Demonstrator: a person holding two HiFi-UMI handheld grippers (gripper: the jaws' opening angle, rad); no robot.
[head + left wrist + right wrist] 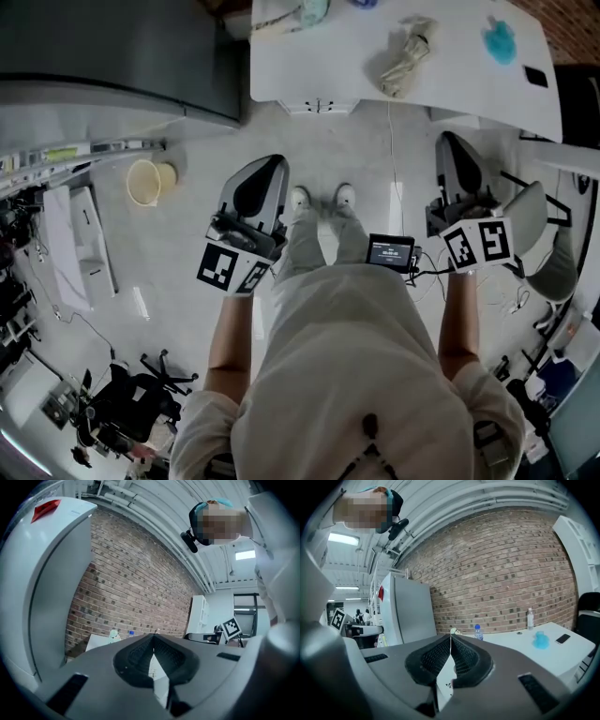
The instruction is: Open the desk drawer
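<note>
Desk drawer [320,106]: what appears to be its short white front sits under the near edge of the white counter [450,89], straight ahead of the person's shoes [322,198]. Neither gripper touches it.

Left gripper [265,173]: held out level on the near side of the drawer and to its left, well apart from it. Its fingers [140,656] are pressed together with nothing between them.

Right gripper [457,150]: held below the counter's near edge, to the right of the drawer. Its fingers [464,658] are likewise together and empty.

On the counter: a crumpled pale cloth [405,58], a turquoise object [500,42] and a black phone [535,76]. A blue-capped bottle [478,631] and a clear bottle [529,618] stand before the brick wall [501,583].

A grey cabinet [112,47] stands left of the counter.
</note>
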